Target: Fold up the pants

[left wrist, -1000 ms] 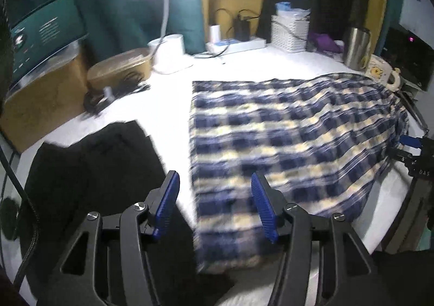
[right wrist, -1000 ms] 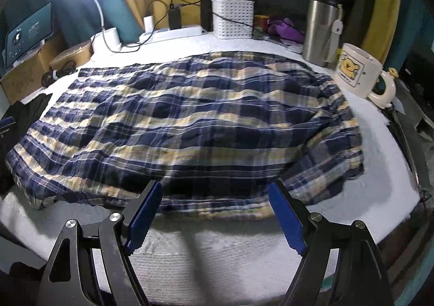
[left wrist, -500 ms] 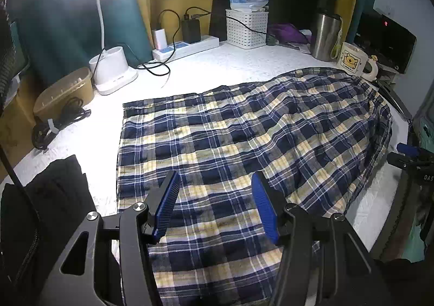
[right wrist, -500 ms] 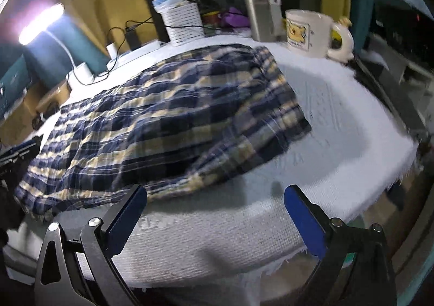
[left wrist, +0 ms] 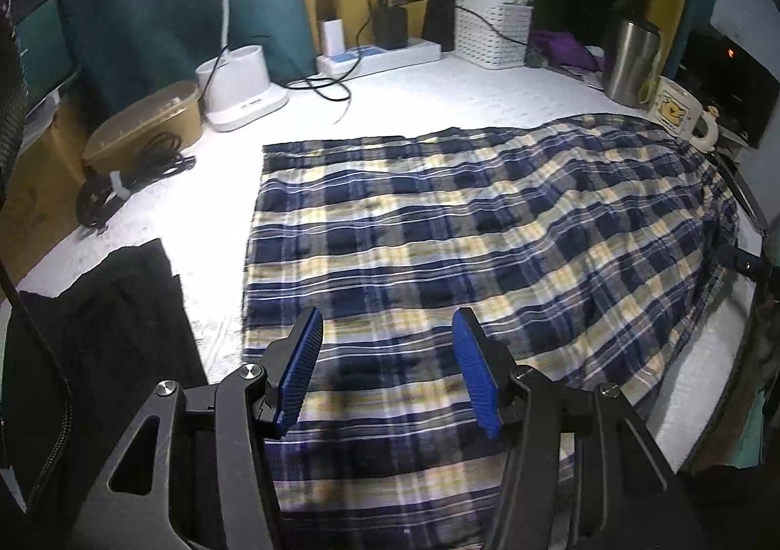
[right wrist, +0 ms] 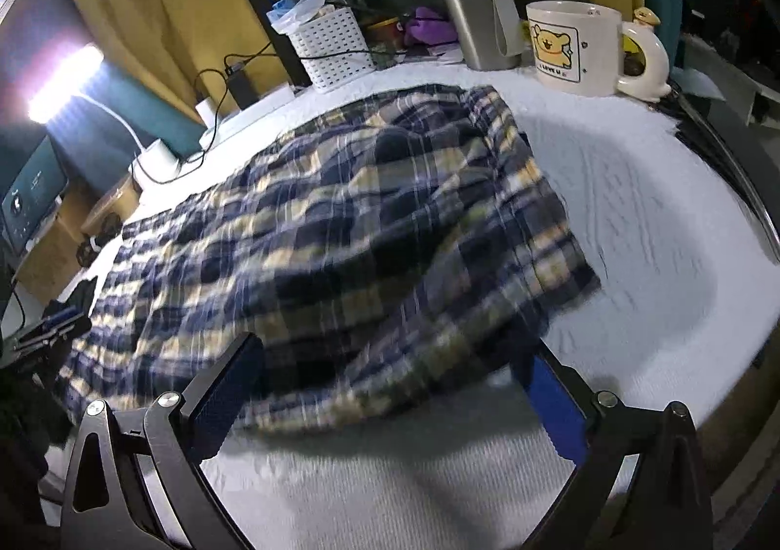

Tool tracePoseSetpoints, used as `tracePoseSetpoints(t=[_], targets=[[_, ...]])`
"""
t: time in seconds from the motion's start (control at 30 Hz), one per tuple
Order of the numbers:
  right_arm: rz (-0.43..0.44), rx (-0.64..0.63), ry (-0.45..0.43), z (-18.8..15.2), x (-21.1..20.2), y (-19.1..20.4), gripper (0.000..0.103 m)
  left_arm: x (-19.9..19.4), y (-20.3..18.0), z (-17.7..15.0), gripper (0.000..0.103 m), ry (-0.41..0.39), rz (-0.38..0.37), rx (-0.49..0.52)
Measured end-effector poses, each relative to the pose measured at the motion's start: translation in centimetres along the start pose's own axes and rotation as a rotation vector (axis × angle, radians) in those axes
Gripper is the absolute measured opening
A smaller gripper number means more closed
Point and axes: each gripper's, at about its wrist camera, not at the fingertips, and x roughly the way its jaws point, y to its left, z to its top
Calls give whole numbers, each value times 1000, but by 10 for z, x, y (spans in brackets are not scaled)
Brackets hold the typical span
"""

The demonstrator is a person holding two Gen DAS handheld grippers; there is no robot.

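Nearest to us, the left gripper (left wrist: pixel 387 372) hangs over the near end of the navy, cream and yellow plaid cotton pants (left wrist: pixel 468 252). Its blue ribbed pads are about half apart with nothing between them, so it holds nothing; we judge it is placed there to take the hem for a fold. The right gripper (right wrist: pixel 397 384) is at the other end, w/ its jaws spread as wide as they go. The near corner of the pants' edge (right wrist: pixel 390 355) lies just in front of and partly between the pads, but they do not press on it. We think it is lined up for a pinch at the waistband side.

The pants lie flat and long across the white, bumpy textured table cover (left wrist: pixel 195 233), soft and a bit wrinkled, approx. in the middle of the table. A black folded cloth (left wrist: pixel 97 330) lies beside them, at the left edge, apart.

Farther back stand a cream ceramic mug with a yellow bear (right wrist: pixel 575 45) and a tall steel tumbler (right wrist: pixel 468 4), hard and smooth things, close to the far end of the pants. Behind are a white perforated plastic basket (left wrist: pixel 492 30), a white power strip (left wrist: pixel 380 55) w/ chargers, and a lamp's white base (left wrist: pixel 239 87).
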Motion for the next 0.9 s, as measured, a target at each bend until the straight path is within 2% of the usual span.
tracePoseSetpoints(t=[0.43,0.9], targets=[[66,54,-24,27,18,-10,103,19,14,7,55,45,27,-26],[64,114,-24,56,33,-25,103,33,18,13,55,59,2,-43]])
